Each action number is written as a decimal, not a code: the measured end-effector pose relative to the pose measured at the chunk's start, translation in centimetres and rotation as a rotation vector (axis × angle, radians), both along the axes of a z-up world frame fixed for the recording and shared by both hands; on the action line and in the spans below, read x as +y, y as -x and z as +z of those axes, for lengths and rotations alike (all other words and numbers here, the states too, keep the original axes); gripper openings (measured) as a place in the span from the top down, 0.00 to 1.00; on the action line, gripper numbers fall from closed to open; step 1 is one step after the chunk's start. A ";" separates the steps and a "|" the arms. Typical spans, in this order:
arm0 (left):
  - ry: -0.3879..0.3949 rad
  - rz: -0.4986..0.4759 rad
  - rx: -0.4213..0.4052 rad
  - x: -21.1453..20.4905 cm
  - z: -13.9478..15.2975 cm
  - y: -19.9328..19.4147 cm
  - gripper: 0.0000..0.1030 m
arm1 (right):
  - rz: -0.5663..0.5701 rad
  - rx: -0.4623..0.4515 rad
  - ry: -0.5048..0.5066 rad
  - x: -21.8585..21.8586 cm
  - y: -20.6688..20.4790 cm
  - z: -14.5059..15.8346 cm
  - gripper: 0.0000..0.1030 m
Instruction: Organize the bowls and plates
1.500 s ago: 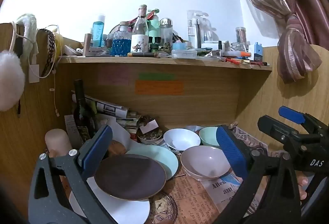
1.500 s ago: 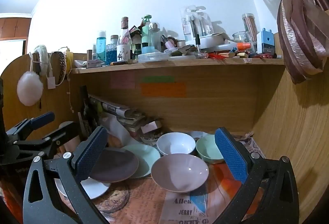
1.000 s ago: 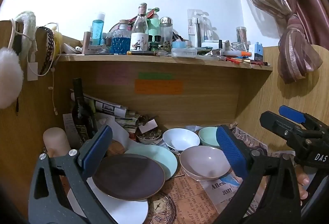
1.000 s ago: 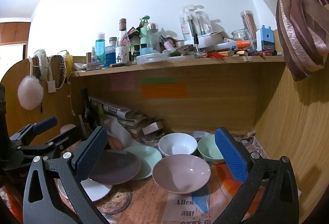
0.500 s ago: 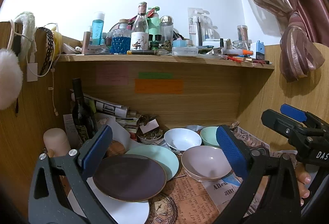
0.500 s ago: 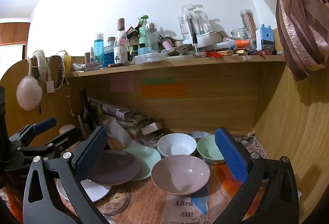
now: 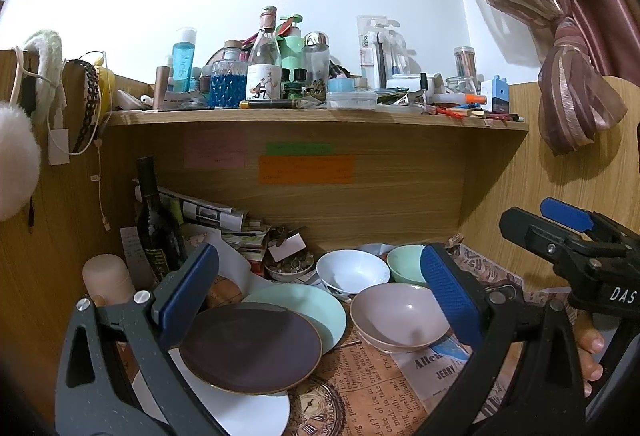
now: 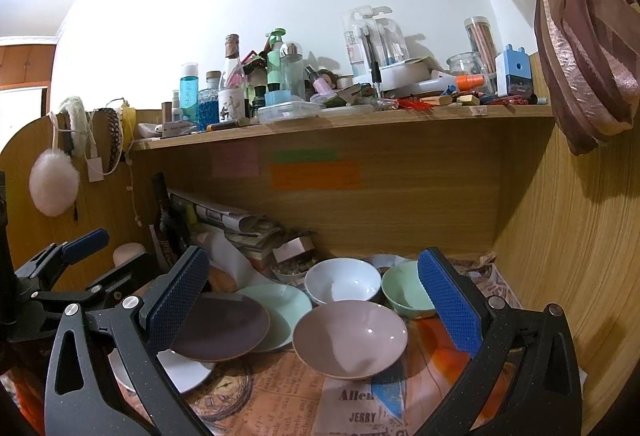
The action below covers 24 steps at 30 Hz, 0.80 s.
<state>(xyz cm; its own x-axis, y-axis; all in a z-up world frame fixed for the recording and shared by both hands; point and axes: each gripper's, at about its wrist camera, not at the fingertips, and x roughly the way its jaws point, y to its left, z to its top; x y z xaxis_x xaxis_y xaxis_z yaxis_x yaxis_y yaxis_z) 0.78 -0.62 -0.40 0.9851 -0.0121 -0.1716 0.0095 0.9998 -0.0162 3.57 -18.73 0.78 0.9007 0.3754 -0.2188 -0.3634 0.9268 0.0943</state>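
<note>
left wrist view: my left gripper [image 7: 316,300] hangs with its jaws wide apart, gripping nothing, over the dark plate [image 7: 250,348]. that dark plate is my landmark: it overlaps a white plate [image 7: 240,410] on its near side and a mint plate [image 7: 316,308] behind it. right of the dark plate sits the pink bowl [image 8: 350,338], framed by my right gripper [image 8: 310,302], also spread and empty. beyond the dark plate, farther right, stand a white bowl [image 8: 342,284] and a green bowl [image 8: 404,296].
</note>
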 end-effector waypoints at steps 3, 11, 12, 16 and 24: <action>0.004 0.000 0.003 0.1 0.0 -0.1 0.00 | -0.001 0.002 -0.002 0.0 -0.1 -0.1 0.00; 0.006 0.002 0.002 0.3 0.0 -0.3 0.00 | 0.002 -0.001 0.002 0.1 -0.2 -0.1 0.00; 0.007 0.002 0.002 0.4 0.0 -0.3 0.00 | 0.003 -0.001 0.003 0.1 -0.2 -0.1 0.00; 0.008 0.002 0.003 0.4 0.0 -0.3 0.00 | 0.007 0.000 0.004 0.3 -0.1 -0.2 0.00; 0.009 0.004 0.005 0.5 -0.1 -0.4 0.00 | 0.014 0.001 0.010 0.7 -0.1 -0.3 0.00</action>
